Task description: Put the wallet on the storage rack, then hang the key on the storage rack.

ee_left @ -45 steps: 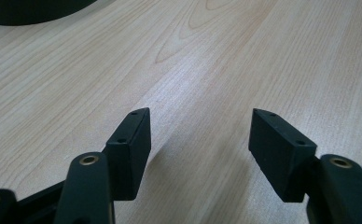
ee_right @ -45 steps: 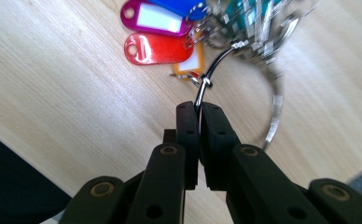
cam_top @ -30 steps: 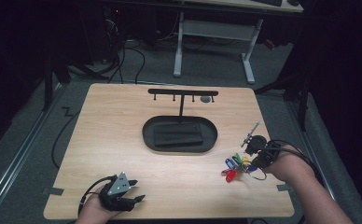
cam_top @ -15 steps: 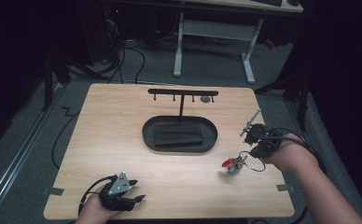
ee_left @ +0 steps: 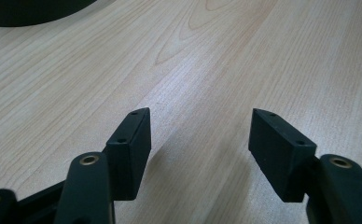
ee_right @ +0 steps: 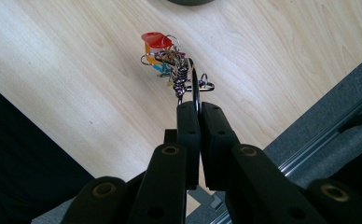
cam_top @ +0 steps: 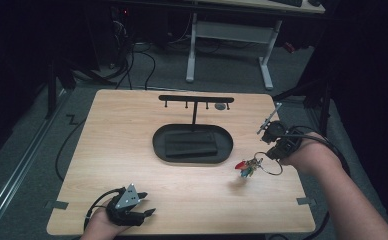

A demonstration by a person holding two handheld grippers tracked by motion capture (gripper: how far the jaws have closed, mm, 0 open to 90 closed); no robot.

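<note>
So the right gripper [ee_right: 195, 109] has its jaws pressed together on the big ring of a key bunch [ee_right: 170, 63], and the bunch hangs just past the jaw tips, clear of the table [cam_top: 132, 130] going by the shadow under it in the high view. Pickup looks done. What seems left is carrying it over to the black rack [cam_top: 196, 99] and slipping the ring onto a peg; that rack stands well beyond the gripper, behind the oval tray [cam_top: 158, 145]. The left gripper [cam_top: 141, 210] sits idle at the near edge, jaws spread, nothing between them but bare wood.

Count: one key bunch with several coloured tags (too tangled to number), one rack with what looks like four pegs, one tray holding one dark block [cam_top: 191, 143], two grippers.
</note>
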